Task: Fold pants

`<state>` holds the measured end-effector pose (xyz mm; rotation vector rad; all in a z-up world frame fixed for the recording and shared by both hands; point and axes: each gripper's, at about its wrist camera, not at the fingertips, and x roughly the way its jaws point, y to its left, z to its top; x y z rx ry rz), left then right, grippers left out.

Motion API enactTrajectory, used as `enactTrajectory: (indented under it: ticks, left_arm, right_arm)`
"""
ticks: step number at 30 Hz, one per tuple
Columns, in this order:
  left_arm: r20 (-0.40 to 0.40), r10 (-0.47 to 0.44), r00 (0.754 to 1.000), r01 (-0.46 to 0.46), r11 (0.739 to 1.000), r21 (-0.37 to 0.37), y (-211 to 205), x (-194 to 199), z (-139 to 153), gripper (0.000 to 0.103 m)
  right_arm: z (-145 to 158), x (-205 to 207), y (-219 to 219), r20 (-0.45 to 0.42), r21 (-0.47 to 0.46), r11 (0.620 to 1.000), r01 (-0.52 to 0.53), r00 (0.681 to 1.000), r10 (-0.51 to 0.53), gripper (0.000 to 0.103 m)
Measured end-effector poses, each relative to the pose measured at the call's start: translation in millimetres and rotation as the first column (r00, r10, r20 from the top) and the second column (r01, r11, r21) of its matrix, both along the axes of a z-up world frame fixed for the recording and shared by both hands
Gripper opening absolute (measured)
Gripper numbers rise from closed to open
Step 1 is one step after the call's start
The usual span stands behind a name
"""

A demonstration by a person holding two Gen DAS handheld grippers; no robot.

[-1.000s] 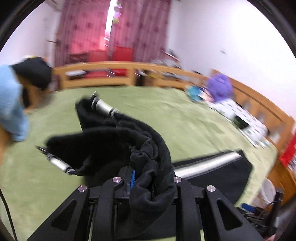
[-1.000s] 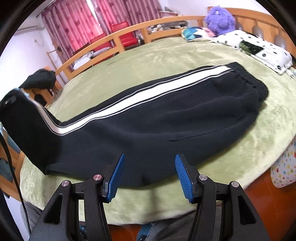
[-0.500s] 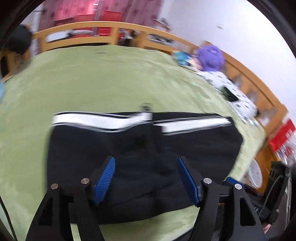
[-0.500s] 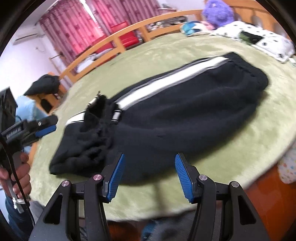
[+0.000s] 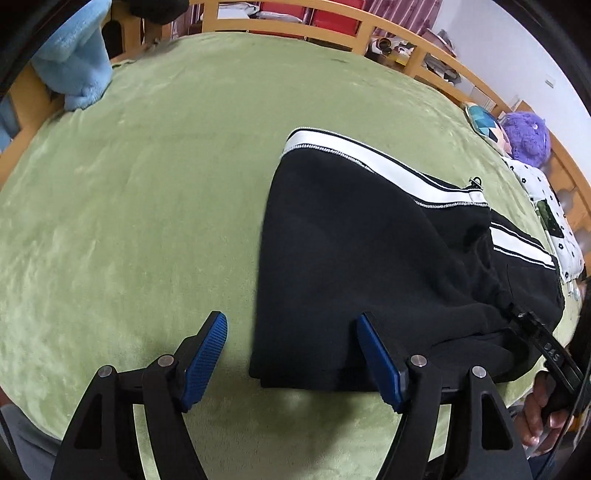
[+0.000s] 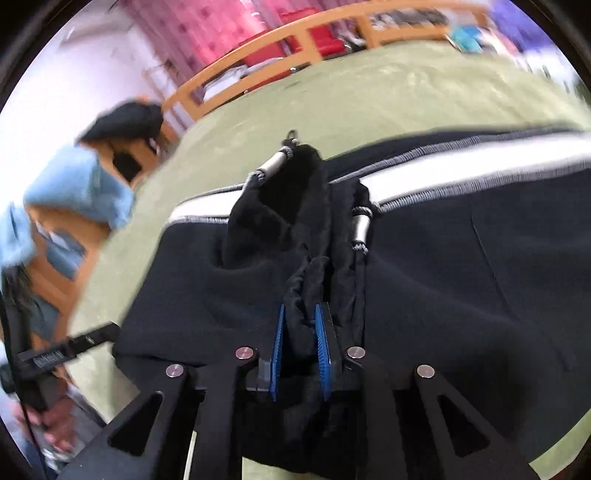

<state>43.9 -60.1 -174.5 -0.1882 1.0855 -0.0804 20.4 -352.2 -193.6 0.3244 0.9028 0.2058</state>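
Black pants [image 5: 369,258] with a white side stripe lie folded over on the green bed cover [image 5: 147,206]. My left gripper [image 5: 291,354] is open and empty, hovering over the near folded corner of the pants. My right gripper [image 6: 300,339] is shut on a bunched fold of the pant leg end [image 6: 295,236], lifted a little over the rest of the pants [image 6: 461,288]. The right gripper's body shows at the right edge of the left wrist view [image 5: 543,343].
A light blue fleece [image 5: 77,70] hangs on the wooden bed rail [image 5: 280,26] at the far left. A purple plush toy [image 5: 528,136] and a dotted pillow [image 5: 550,221] lie at the far right. A black bundle [image 6: 125,122] sits on the rail.
My left gripper let go of the pant leg and pulled back left, open. My right gripper closed on the bunched leg end lying over the pants.
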Motion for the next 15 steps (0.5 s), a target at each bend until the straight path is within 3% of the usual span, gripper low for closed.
enactTrajectory:
  ticks: [2,6,9,12,14,15]
  left_arm:
    - [0.009,-0.006,1.000,0.006,1.000,-0.007,0,-1,1,0.071]
    - [0.043,-0.040,0.998,0.043,0.997,-0.068,3,-3,8,0.071]
    - [0.045,-0.055,0.997,0.060,0.991,-0.118,2,2,4,0.071]
    - [0.000,-0.051,0.999,0.051,0.995,-0.082,-1,12,-9,0.071]
    - [-0.049,-0.062,0.997,0.060,0.998,-0.036,-5,17,-24,0.072]
    - [-0.070,-0.069,0.995,0.069,0.998,-0.010,-7,18,-32,0.073]
  right_arm:
    - [14,-7,4,0.051,-0.036,0.999,-0.008,0.999,0.010,0.013]
    - [52,-42,-10,0.126,0.103,0.994,-0.038,0.992,0.025,0.012]
    - [30,-48,-2,0.037,0.084,0.994,-0.063,0.998,0.060,0.013]
    - [-5,-41,0,-0.114,0.056,0.996,-0.069,0.991,0.075,0.017]
    - [-6,-42,-1,-0.103,0.059,0.994,-0.090,0.990,0.095,0.019]
    - [2,-42,-2,-0.083,0.059,0.994,-0.097,0.991,0.102,0.028]
